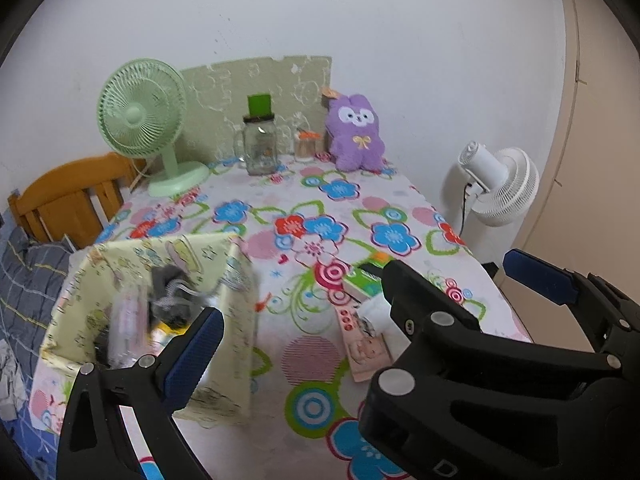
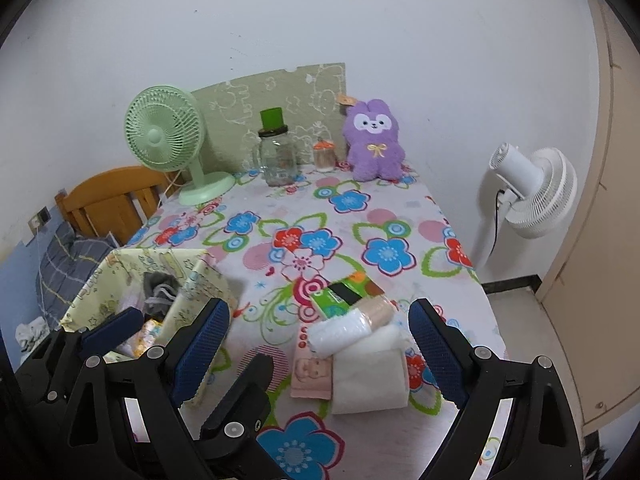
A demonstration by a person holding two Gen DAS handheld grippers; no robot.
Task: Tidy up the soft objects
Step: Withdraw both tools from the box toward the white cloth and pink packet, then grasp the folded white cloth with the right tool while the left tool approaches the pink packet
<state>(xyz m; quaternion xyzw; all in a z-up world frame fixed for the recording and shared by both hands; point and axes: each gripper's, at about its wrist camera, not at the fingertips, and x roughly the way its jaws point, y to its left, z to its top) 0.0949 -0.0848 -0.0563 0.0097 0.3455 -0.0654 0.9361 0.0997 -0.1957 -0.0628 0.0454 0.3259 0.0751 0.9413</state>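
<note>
The soft things we have yet to sort lie in a small heap near the front edge of the table point(image 2: 472, 320): a folded cream towel point(image 2: 370, 376) at the front, a white roll in clear wrap point(image 2: 340, 330) lying across its top, a pink cloth with a baby picture point(image 2: 310, 376) just beside it on the left, and a green packet point(image 2: 340, 296) behind. The towel's long side runs roughly crosswise to our right gripper point(image 2: 320, 344), and the heap sits straight ahead between its two blue pads, which stand wide apart with nothing pressed between them. Our left gripper point(image 1: 360, 304) is also spread open and empty; in its view the heap is partly hidden behind the right gripper's black frame, so the right hand looks the nearer one. To the left of the heap, well apart from it, stands the yellow fabric bin point(image 2: 192, 280), already holding a grey garment point(image 2: 158, 292) and other pieces. We judge the next move to be a short reach forward and down onto the towel.
</note>
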